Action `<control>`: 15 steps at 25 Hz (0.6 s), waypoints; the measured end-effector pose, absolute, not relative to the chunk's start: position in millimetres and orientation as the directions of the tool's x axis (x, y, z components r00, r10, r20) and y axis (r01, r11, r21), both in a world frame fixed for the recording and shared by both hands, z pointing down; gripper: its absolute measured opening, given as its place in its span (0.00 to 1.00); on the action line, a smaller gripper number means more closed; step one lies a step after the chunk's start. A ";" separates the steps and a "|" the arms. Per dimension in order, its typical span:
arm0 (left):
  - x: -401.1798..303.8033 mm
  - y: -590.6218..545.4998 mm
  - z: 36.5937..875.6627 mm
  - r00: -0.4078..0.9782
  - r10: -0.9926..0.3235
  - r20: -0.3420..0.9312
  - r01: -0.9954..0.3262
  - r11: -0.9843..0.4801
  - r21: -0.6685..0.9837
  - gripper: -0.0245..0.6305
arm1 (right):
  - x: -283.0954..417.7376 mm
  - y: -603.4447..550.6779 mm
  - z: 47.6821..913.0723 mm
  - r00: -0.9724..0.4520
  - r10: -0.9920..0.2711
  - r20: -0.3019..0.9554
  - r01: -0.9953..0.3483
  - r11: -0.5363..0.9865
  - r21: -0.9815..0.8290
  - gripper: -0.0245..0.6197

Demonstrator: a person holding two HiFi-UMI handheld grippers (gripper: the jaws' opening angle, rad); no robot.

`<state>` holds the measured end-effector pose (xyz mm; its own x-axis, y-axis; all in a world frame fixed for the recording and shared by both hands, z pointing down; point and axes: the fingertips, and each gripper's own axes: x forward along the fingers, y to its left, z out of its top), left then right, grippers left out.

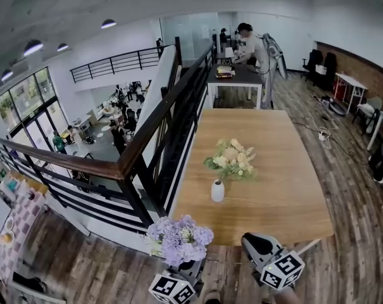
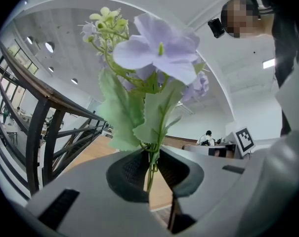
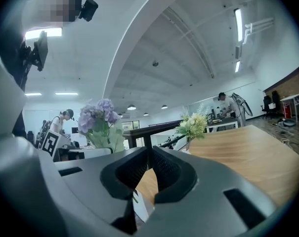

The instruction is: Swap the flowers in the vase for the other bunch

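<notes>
- Vase (image 1: 217,191): one, small, white, upright on the wooden table (image 1: 286,195). It sits in the near half of the top, toward the left edge.
- Yellow-and-white bunch (image 1: 231,159): one, standing in the vase, with blooms and green leaves spread above the neck. The right gripper view shows it beyond the jaws, at the left corner of the table top.
- Purple bunch (image 1: 179,238): one, off the table, just in front of its near-left corner and over the plank floor. Flower heads are up and the stem runs down into the left gripper.
- Bunches total two: one in the vase and one held.
- Left gripper (image 2: 151,174): jaws pinch the thin green stem of the purple bunch, and the leaves fan out directly above the pads. It is held level, with its marker cube (image 1: 172,289) at the bottom edge of the head view.
- Right gripper (image 3: 149,169): jaws pressed together at the tips with nothing between them. It is held level and aimed along the table top, just short of the near edge, with its marker cube (image 1: 282,270) beside the left one.
- Grippers total two. They sit side by side and apart, both on the near side of the table.
- Surroundings: a dark railing (image 1: 147,138) runs along the table's left side. One further table (image 1: 238,78) stands beyond, with one person (image 1: 254,46) standing at it.
</notes>
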<state>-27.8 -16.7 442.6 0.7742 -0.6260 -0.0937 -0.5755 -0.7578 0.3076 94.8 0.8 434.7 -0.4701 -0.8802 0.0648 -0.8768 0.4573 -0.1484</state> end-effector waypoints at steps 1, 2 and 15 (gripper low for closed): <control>-29.8 -12.4 443.3 0.774 -0.627 -0.093 -0.576 -0.757 0.307 0.12 | 92.8 5.4 434.4 -0.471 -0.880 0.062 -0.876 0.458 -0.148 0.12; -31.5 -8.1 443.6 0.773 -0.627 -0.093 -0.577 -0.757 0.308 0.12 | 91.1 9.9 434.4 -0.471 -0.880 0.061 -0.876 0.459 -0.148 0.12; -43.4 53.2 435.5 0.768 -0.633 -0.093 -0.584 -0.753 0.304 0.12 | 79.8 68.2 431.2 -0.479 -0.876 0.059 -0.871 0.465 -0.161 0.12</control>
<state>-43.4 53.2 435.5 0.7683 -0.6334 -0.0928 -0.5838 -0.7527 0.3044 79.8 68.2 431.2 -0.4788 -0.8759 0.0593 -0.8706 0.4650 -0.1607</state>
